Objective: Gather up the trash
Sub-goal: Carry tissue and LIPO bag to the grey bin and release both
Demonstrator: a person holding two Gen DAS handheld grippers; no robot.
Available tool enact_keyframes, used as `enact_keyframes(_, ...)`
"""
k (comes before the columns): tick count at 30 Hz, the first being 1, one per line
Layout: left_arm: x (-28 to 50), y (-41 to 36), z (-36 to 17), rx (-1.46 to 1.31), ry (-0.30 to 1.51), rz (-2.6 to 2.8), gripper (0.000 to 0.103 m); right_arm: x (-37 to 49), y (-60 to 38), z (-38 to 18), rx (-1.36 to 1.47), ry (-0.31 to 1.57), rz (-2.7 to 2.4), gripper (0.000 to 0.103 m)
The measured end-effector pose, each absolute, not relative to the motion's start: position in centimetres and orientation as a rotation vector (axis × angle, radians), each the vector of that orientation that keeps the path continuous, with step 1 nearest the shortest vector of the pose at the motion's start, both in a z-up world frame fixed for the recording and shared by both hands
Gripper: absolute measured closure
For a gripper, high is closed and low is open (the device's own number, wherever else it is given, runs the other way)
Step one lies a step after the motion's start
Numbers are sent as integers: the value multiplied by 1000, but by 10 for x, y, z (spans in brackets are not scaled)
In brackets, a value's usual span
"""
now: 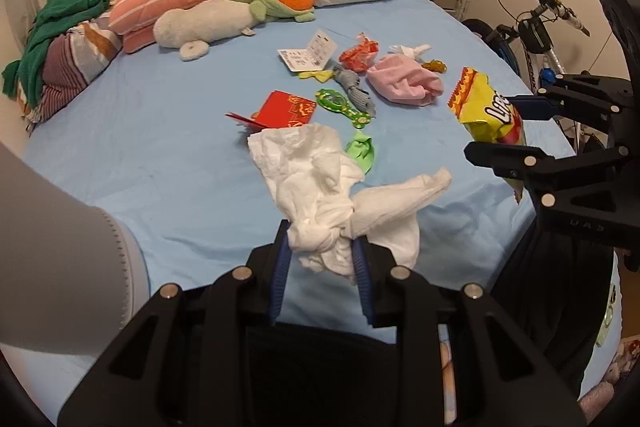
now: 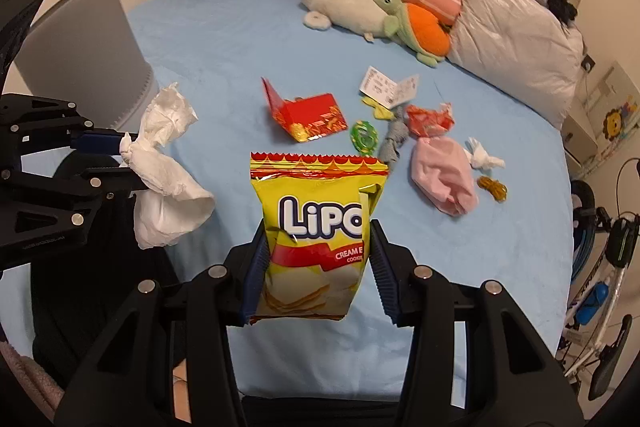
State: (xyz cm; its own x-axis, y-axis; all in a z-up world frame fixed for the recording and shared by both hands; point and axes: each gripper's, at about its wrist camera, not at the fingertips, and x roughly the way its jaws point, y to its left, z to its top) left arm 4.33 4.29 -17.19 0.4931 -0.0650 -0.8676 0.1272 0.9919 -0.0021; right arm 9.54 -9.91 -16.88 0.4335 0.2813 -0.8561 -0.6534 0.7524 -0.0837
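The left tool (image 1: 320,255) is clamped narrowly on a crumpled white paper tissue wad (image 1: 340,195), lifted above the near edge of the light blue bed (image 1: 160,147). The right tool (image 2: 316,259) grips a yellow and red Lipo cookie bag (image 2: 316,227) at about half width, also raised over the near edge (both pieces hang clear of the sheet). Toward the bed's middle lie a red folded card box (image 2: 308,115), a green plastic toy (image 2: 364,137), a pink cloth bundle (image 2: 444,183) and a crumpled red wrapper (image 2: 428,121).
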Motion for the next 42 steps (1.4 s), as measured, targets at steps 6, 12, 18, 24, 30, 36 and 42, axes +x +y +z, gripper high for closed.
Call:
enact_keyframes(6,-11,86,-136,44,990,-6,73,56,-42,-131,-478,879,745,57)
enact_keyframes(12,-67,142,-101,6,943,147,73,21,23,-101,-528,799,913,57)
enact_keyframes(18,-106,194,-60,-12,879,311,73,0,94,-71,-557,742,1064,57)
enact_keyframes(24,-116,242,-36,-47,828,414,73,-11,161,-45,-593,676,1154,57)
enact_keyframes(30,-107,281,-38,-89,829,447,73,-1,209,-36,-623,649,1187,57)
enact_keyframes(36,-92,314,-45,-127,830,450,72,19,244,-34,-617,650,1211,57)
enact_keyframes(42,-76,341,-47,-193,806,436,38,37,280,-40,-598,673,1224,29)
